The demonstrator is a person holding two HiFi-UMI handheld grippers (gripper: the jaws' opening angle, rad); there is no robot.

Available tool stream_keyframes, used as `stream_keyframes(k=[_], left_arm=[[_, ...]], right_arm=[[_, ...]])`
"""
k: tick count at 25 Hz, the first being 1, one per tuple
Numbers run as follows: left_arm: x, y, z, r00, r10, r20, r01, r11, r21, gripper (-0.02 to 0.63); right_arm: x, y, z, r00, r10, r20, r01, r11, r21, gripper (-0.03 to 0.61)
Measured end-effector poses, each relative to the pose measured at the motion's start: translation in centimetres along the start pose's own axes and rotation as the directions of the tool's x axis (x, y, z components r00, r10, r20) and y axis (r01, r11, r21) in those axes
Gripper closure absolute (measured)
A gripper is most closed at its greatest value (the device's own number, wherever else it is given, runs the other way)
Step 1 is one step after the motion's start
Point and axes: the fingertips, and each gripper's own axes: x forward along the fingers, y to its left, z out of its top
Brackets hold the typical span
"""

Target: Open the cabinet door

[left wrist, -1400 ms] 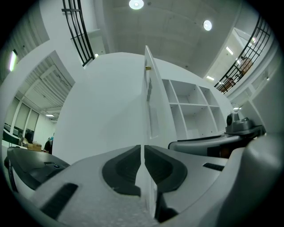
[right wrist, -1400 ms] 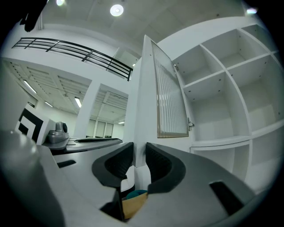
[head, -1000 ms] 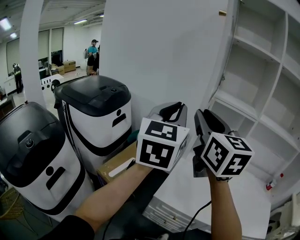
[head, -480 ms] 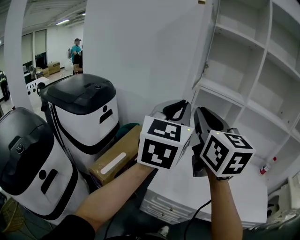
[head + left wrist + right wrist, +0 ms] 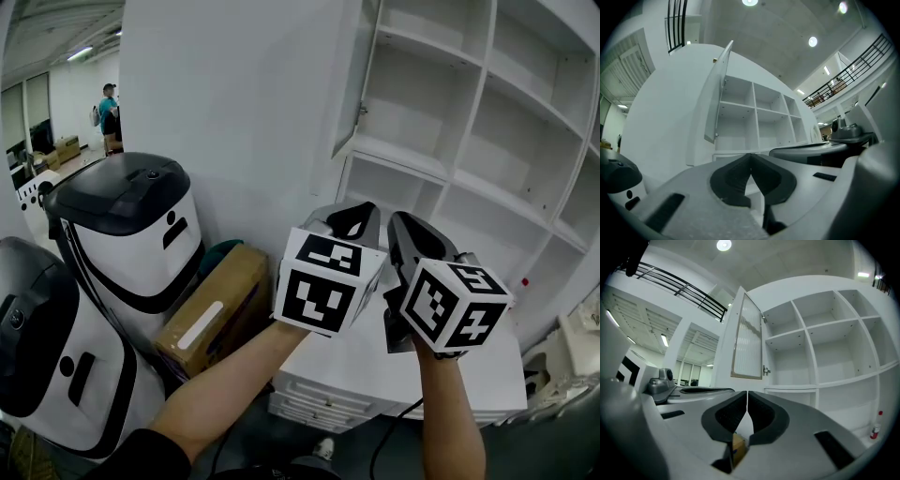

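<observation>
The tall white cabinet door (image 5: 357, 80) stands swung wide on its hinges, edge-on to the head view at the left side of the white open-shelved cabinet (image 5: 484, 98); the right gripper view shows a ribbed pane set into the door's inner face (image 5: 746, 336); the left gripper view shows the door's plain white outer side (image 5: 718, 91). The shelf compartments behind it lie bare to view.

The left gripper (image 5: 349, 217) is held out in front of the cabinet, well apart from the door; in its own view its jaws (image 5: 750, 157) meet at the tips with nothing between them. The right gripper (image 5: 409, 232) is just beside it, also clear of the door; its jaws (image 5: 747, 397) stand together but for a hairline slit, gripping nothing.

Below both grippers runs a low white bench with drawers (image 5: 370, 375); a small red-capped bottle (image 5: 876, 426) stands on it at the far right. Left of the bench a brown cardboard box (image 5: 211, 309) leans against the wall; beside the box stand two white machines with black lids, one nearer the wall (image 5: 127, 220), one at the picture's left edge (image 5: 47, 356). A person (image 5: 110, 108) stands far back in the room.
</observation>
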Motion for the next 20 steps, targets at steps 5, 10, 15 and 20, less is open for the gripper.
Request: stream_keyframes(k=[5, 10, 15, 20], left_arm=[[1.2, -2.4, -0.9, 0.998, -0.063, -0.024, 0.063, 0.998, -0.017, 0.601], [2.0, -4.4, -1.8, 0.994, -0.105, -0.038, 0.104, 0.994, -0.028, 0.601], [2.4, -5.5, -2.2, 0.991, -0.129, -0.046, 0.127, 0.991, -0.032, 0.601], [2.4, -6.0, -2.3, 0.99, -0.136, -0.047, 0.135, 0.99, -0.034, 0.601]], right_arm=[[-1.7, -1.7, -0.6, 0.998, -0.054, -0.021, 0.054, 0.998, -0.021, 0.557], [-3.1, -3.3, -1.2, 0.995, -0.096, -0.037, 0.095, 0.995, -0.026, 0.557], [-4.0, -4.2, -1.6, 0.991, -0.124, -0.044, 0.123, 0.992, -0.031, 0.557], [-4.5, -4.6, -1.7, 0.99, -0.136, -0.045, 0.134, 0.99, -0.031, 0.557]])
